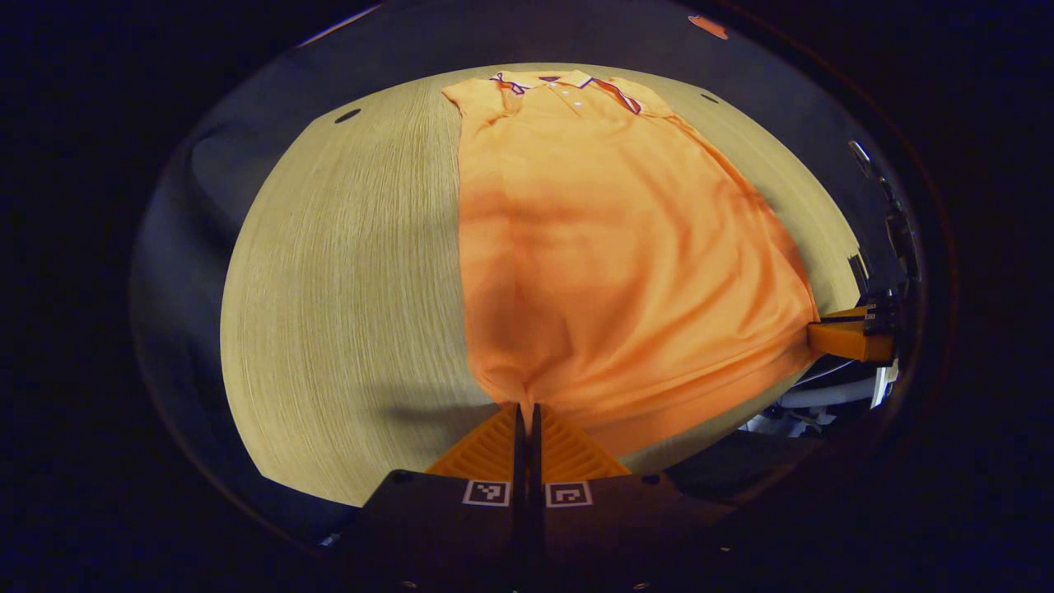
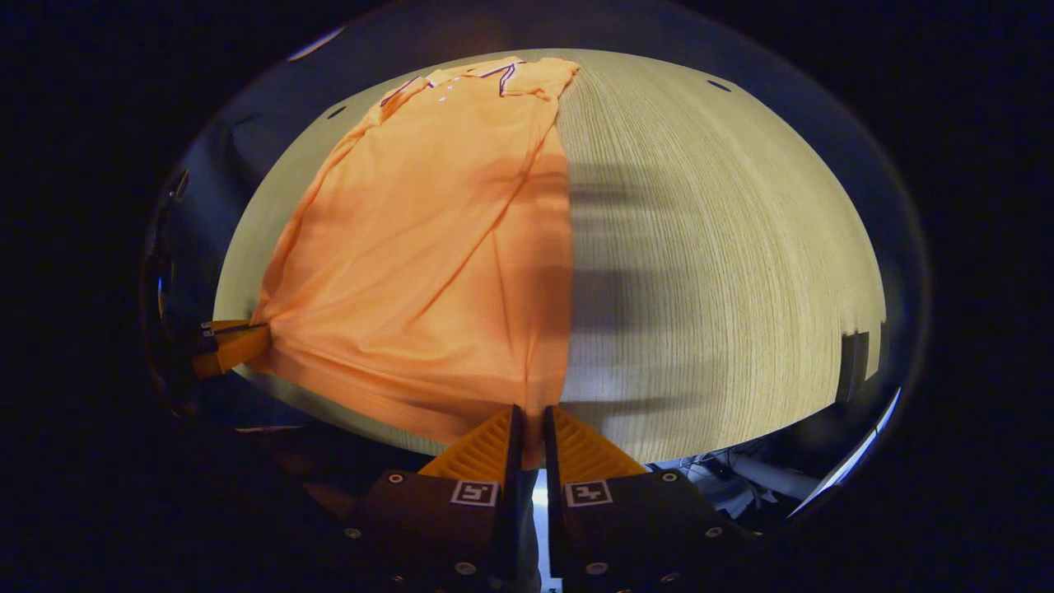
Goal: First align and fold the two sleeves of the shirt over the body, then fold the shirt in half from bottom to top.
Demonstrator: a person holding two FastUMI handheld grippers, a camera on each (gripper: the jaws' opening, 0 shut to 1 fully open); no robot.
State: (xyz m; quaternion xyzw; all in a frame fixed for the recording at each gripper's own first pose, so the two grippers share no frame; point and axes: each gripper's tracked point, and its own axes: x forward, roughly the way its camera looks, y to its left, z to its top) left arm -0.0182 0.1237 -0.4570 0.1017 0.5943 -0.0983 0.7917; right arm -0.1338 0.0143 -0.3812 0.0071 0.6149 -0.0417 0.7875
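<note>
Orange shirt (image 1: 609,247) on table (image 1: 346,272) (sleeves folded in), L gripper (image 1: 527,408) & R gripper (image 2: 527,409) each clamped on hem corner

The orange polo shirt (image 1: 609,247) lies front up on the pale wooden table (image 1: 346,288), its collar (image 1: 568,82), trimmed with dark and white stripes, at the far end. Small pale buttons run down the placket. Both sleeves are folded in, so the body makes a long, narrow shape. The hem at the near end is pulled taut between its two corners, with creases fanning up from each pinched corner.
</note>
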